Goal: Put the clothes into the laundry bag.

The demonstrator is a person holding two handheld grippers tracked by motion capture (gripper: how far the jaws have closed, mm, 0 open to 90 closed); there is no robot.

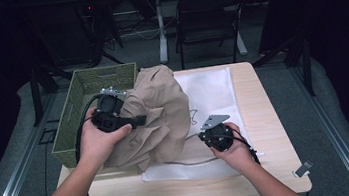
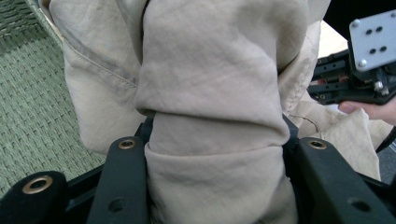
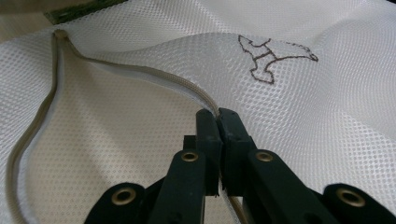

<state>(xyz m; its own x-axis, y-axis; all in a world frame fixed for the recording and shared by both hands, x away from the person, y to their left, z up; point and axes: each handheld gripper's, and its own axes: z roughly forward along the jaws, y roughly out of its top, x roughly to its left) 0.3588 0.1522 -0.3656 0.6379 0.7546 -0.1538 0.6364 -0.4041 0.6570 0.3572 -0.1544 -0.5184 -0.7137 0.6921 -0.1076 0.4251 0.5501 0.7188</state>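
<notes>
Two grips on: left gripper (image 2: 215, 154) clamps cloth (image 1: 161, 112), right gripper (image 3: 218, 116) pinched on bag (image 3: 299, 107) edge; thin mesh may slip, opening collapses

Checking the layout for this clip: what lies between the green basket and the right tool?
In the high view, the bunched beige garment, clamped in the left tool, lies between the green basket and the right tool, over the white mesh bag.

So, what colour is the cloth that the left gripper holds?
Beige, a plain tan cloth; it shows best in the left gripper view.
</notes>
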